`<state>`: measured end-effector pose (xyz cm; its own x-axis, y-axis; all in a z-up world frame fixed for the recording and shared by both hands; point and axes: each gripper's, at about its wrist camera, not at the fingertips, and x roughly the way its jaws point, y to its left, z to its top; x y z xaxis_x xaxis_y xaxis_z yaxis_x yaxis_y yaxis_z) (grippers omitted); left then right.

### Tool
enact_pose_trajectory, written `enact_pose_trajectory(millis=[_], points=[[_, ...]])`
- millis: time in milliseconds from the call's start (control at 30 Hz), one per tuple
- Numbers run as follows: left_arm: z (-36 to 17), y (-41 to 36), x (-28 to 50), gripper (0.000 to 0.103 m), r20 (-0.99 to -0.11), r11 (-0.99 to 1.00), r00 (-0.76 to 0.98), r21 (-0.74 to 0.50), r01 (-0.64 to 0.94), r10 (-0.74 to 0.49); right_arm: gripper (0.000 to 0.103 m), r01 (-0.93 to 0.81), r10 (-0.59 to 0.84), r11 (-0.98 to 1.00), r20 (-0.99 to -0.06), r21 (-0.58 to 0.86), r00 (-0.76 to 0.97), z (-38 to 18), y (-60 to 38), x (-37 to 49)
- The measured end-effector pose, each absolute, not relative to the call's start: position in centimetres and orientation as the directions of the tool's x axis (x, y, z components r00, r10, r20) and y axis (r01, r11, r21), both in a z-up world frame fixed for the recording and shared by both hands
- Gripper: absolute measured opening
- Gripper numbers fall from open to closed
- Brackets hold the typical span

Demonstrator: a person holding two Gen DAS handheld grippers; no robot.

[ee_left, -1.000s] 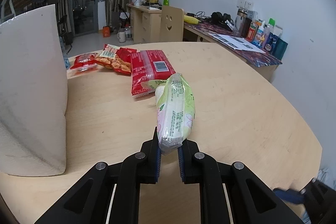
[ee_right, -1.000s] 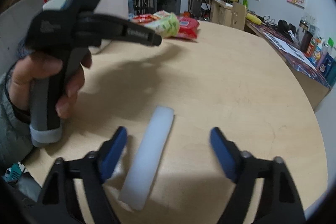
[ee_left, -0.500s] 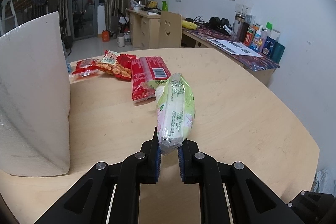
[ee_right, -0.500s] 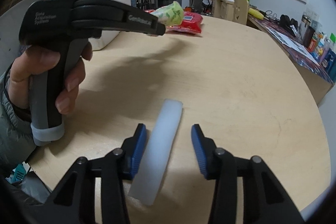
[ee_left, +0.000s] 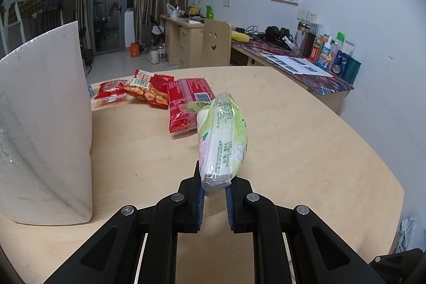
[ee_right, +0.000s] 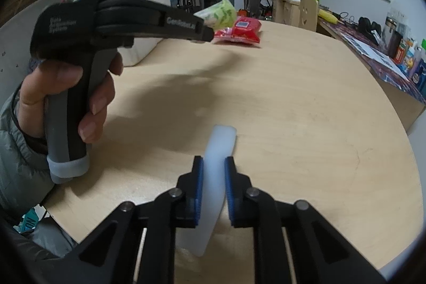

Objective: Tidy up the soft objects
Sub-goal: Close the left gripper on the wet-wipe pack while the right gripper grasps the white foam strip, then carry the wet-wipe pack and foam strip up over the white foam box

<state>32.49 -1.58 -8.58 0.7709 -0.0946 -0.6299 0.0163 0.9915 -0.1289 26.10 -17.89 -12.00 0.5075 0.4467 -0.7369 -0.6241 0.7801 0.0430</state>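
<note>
My left gripper (ee_left: 214,197) is shut on the near end of a green-and-white tissue pack (ee_left: 222,140) and holds it above the round wooden table (ee_left: 306,151). The pack also shows in the right wrist view (ee_right: 219,12), sticking out of the left gripper (ee_right: 205,31) held by a hand. My right gripper (ee_right: 214,184) is shut on a white foam strip (ee_right: 217,177), which tilts up from the table near the front edge.
Red snack packets (ee_left: 149,91) and a red flat pack (ee_left: 186,103) lie at the table's far left. A large white foam block (ee_left: 45,129) stands on the left. A desk with bottles (ee_left: 327,55) runs along the right wall.
My right gripper has closed from wide open onto the white foam strip and raised its near part. My left gripper has kept the tissue pack and shifted slightly.
</note>
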Motion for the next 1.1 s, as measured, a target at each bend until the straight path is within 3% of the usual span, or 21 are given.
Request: enact_pose_trajectory(millis=[433, 1100], points=[[-7.5, -1.2, 31.6, 0.015, -0.609, 0.989, 0.787, -0.146, 0.012, -0.099, 0.018, -0.615, 0.479, 0.786, -0.685, 0.057, 0.548, -10.0, -18.5, 26.2], [-2.0, 0.2, 23.0, 0.015, -0.479, 0.993, 0.878, -0.109, -0.049, -0.009, 0.018, -0.617, 0.543, 0.783, -0.562, 0.070, 0.624, -6.1, -19.0, 25.6]])
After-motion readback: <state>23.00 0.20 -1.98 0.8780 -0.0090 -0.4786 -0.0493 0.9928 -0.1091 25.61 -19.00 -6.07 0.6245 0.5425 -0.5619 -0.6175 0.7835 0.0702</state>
